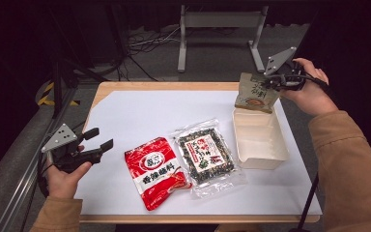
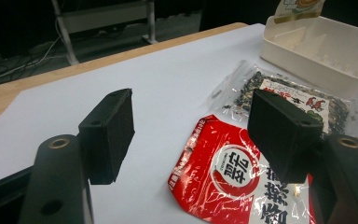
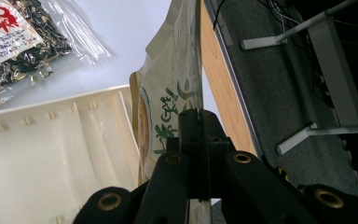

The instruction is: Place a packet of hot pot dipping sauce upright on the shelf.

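The right claw is pinched tight on the top edge of a tan snack bag and holds it up over the far end of the white box; the bag's bottom dips just inside the box. The left claw is wide with nothing in it, low over the tabletop. A red bag and a clear seaweed bag lie flat beside the box.

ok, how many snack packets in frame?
3. A red packet and a clear seaweed packet lie flat on the white sheet; a beige packet hangs in the right tool over the tray's far end. Nothing seems hidden.
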Available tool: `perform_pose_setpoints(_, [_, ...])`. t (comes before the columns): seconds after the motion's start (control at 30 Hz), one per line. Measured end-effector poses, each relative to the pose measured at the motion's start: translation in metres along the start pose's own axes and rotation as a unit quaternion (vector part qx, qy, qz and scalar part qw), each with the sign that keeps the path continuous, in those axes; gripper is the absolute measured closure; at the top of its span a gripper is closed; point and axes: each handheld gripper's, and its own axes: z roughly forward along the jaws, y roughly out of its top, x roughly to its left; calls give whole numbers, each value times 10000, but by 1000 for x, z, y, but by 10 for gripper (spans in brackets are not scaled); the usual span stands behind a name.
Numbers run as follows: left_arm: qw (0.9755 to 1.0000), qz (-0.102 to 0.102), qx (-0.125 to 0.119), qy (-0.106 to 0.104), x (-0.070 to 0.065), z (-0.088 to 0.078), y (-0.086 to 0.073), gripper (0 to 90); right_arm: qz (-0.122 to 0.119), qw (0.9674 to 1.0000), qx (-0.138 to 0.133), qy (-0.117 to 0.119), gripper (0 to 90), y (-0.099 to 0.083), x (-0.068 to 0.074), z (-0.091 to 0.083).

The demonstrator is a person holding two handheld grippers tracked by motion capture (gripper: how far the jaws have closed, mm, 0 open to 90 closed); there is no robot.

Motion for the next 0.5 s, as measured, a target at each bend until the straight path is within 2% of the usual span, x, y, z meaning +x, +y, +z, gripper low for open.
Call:
perform_pose_setpoints(0.13, [10000,-66,10,38,0,-4,-3,320,-10,10000,33,39,895,-2,-3,7])
perform_pose_setpoints(0.27, [10000,-37,4,51,0,-7,-5,321,-29,9999,98,114,895,-3,-3,15])
perform_pose_setpoints(0.4, [10000,-75,6,54,0,-8,-6,323,-176,9996,174,112,895,-3,-4,22])
perform_pose_setpoints(0.5, [10000,-83,5,39,0,-8,-6,325,-200,9995,228,121,895,-3,-3,25])
